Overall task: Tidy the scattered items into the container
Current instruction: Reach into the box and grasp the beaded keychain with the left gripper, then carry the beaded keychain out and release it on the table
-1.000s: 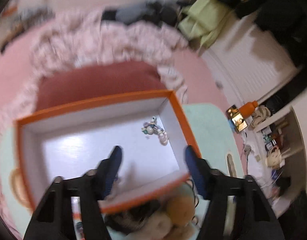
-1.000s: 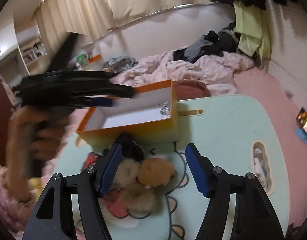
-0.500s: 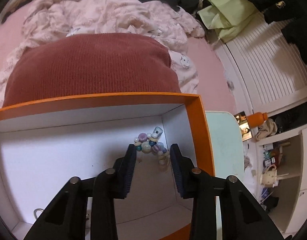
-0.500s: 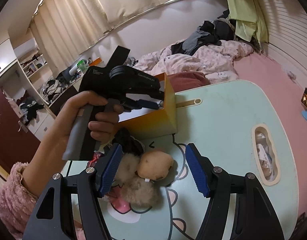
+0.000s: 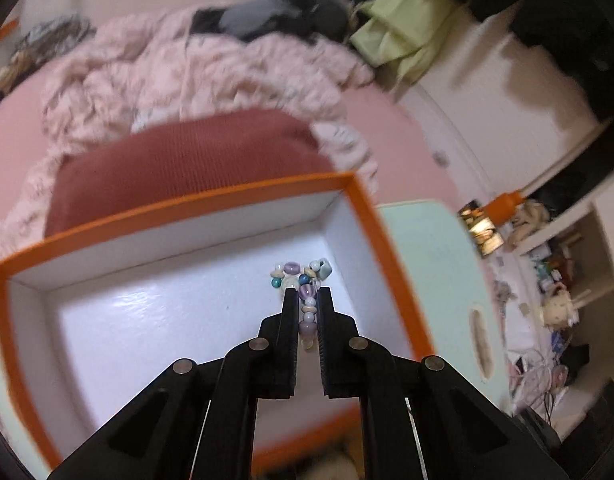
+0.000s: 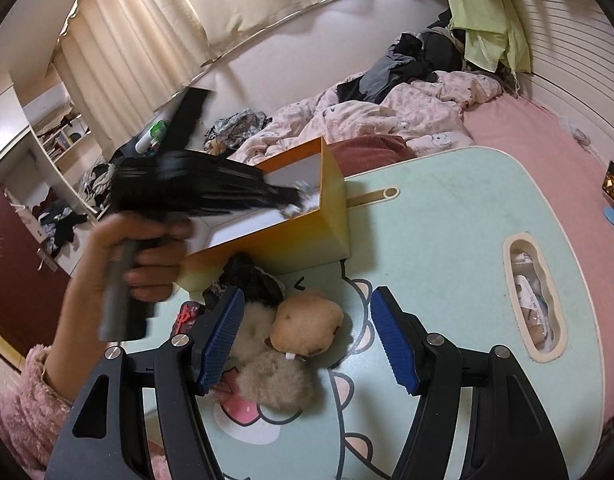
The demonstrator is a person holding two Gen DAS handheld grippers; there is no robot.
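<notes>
While my left gripper hangs over the orange box, its jaws have just closed to a slit, with the bead bracelet at about two o'clock on the box floor, its tail showing between the fingers; whether they pinch it I cannot tell. Seen from my right gripper, which stands apart and empty, plush toys lie between its fingers, unsorted, the box at eleven o'clock.
</notes>
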